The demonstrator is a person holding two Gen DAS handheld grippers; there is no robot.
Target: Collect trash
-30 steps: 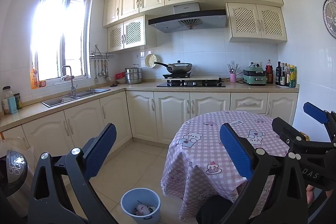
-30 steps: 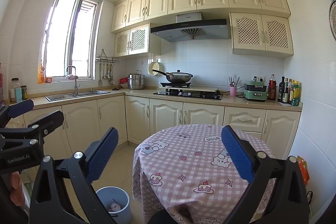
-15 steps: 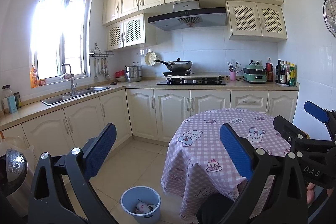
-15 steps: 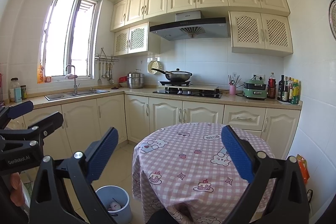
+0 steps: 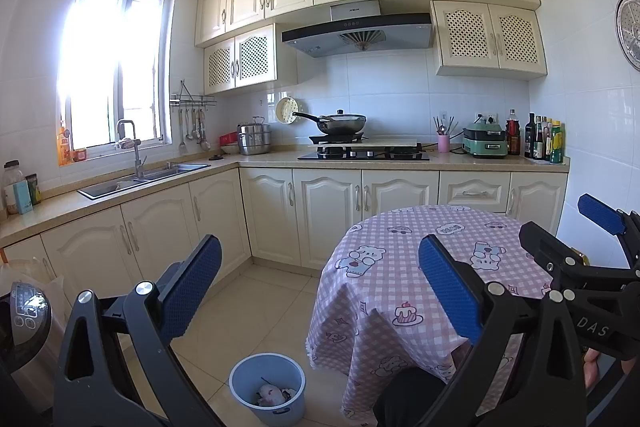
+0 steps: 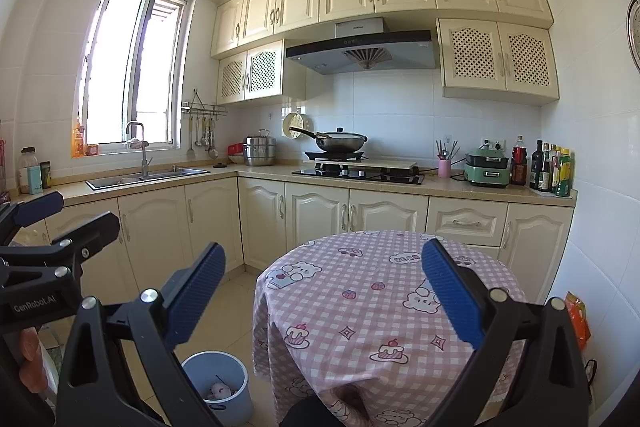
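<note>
A light blue bin [image 5: 267, 385] stands on the tile floor left of the round table [image 5: 420, 267], with crumpled white trash [image 5: 272, 395] inside it. The right wrist view shows the same bin [image 6: 218, 381] at lower left, trash [image 6: 219, 391] in its bottom. My left gripper [image 5: 320, 287] is open and empty, held in the air above the bin and the table's edge. To its right, my right gripper [image 6: 324, 299] is also open and empty over the pink checked tablecloth [image 6: 360, 307]. Each gripper shows in the other's view: right gripper [image 5: 572, 231], left gripper [image 6: 60, 219].
Cream cabinets and a counter [image 5: 120, 187] with a sink [image 5: 140, 179] and a stove [image 5: 364, 153] run along the left and back walls. A black appliance [image 5: 24, 315] sits at far left. An orange bag [image 6: 578, 319] lies by the right wall. Tile floor [image 5: 260, 295] lies between cabinets and table.
Both views have drifted only slightly, the scene sitting a touch higher in frame. Both grippers stay open and empty.
</note>
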